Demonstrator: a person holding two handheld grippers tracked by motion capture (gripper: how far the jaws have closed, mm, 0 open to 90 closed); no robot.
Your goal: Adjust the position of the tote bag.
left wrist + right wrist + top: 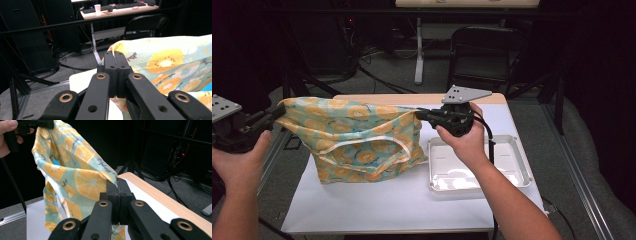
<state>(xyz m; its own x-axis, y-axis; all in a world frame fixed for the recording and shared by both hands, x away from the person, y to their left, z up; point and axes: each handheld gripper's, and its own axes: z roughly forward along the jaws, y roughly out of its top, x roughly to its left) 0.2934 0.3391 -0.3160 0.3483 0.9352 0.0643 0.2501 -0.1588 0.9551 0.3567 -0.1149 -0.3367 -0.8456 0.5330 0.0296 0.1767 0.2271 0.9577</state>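
A light-green cloth with orange-slice prints [357, 137] hangs stretched between both grippers above the table, its lower edge resting on the white sheet [387, 205]. My left gripper [276, 113] is shut on the cloth's left top corner, just past the table's left edge. The right gripper [419, 114] is shut on the right top corner, over the table's back half. In the left gripper view the closed jaws pinch the cloth [162, 62] at its corner. The right gripper view has the cloth [82, 180] clamped at the jaw tips, with the other hand [6, 135] at the far corner.
A shallow white tray [512, 150] lies on the table's right side, partly under the right forearm. A black chair [484, 55] and a desk leg [418, 50] stand behind the table. An aluminium frame rail [582, 185] runs along the right.
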